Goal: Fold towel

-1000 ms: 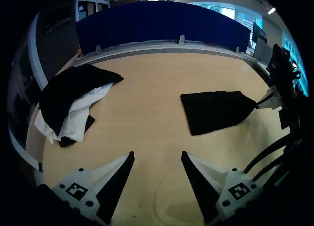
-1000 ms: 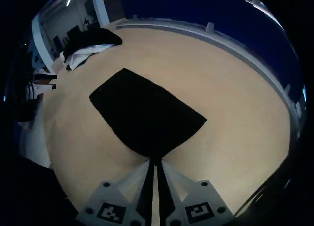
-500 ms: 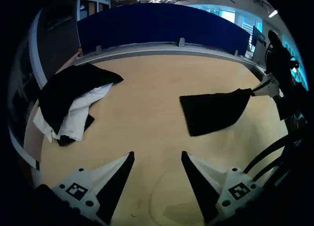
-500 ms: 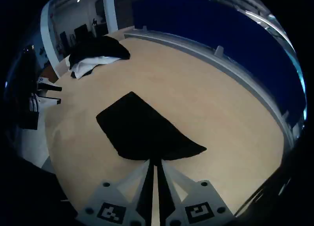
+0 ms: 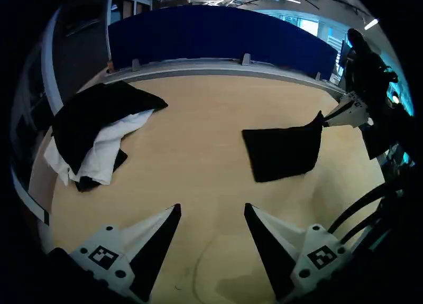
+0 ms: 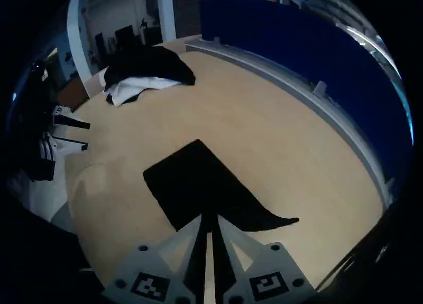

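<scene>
**A:** Since a second ago, your right gripper (image 6: 211, 223) has lifted its corner of the black towel (image 6: 196, 183) off the surface and carried it back over the cloth. Its fingers are pressed together, pinching that corner. The raised edge droops in a curl to one side.

**B:** My reading of why: you're bringing the near corner across to lay the towel on itself. Most of it lies flat on the bench (image 5: 201, 119), right of middle, toward your right-hand edge.

**A:** Your left gripper (image 5: 211, 211) has its fingers spread with nothing between them. It hovers over bare bench near the front edge, well apart from the towel. It is probably waiting to pin the cloth or take the other corner.

**B:** You hold only one corner, so the fold may land skewed. Watch that.

**A:** Farther off, a heap of black and white cloths (image 5: 92, 132) sits by the left edge, well apart from the towel. It isn't in your way.

**B:** Beyond that, a grey rail (image 5: 227, 66) runs along the far edge, with a blue partition (image 5: 222, 31) behind it. Nothing stands between the towel and where the fold should land.
</scene>
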Motion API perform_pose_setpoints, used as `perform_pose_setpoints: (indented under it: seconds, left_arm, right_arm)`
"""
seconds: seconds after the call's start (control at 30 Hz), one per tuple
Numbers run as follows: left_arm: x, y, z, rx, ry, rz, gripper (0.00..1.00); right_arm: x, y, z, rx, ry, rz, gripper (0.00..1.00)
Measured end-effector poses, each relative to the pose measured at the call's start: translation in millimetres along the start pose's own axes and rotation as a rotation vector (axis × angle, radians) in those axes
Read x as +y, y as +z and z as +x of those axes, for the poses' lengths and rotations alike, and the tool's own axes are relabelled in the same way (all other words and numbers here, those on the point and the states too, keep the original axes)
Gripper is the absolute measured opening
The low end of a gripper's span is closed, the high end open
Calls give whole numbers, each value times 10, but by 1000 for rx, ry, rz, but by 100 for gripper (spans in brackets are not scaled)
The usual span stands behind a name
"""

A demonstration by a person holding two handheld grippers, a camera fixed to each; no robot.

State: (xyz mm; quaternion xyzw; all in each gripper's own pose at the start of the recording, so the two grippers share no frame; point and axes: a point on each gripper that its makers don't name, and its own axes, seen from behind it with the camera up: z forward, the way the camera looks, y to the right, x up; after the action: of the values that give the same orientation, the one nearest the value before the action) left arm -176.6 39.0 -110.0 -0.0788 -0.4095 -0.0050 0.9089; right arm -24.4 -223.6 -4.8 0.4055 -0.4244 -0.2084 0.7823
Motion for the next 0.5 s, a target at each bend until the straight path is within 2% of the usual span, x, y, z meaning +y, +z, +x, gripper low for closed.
perform_pose_setpoints:
  seconds: [0.3, 0.5]
  left_arm:
    - [-39, -69, 59, 41, -29, 1, 89]
    - [-81, -90, 28, 53, -52, 8, 89]
  right_arm:
    - [-484, 442, 321, -21, -87, 79, 5]
    - [-857, 881, 300, -54, -93, 153, 5]
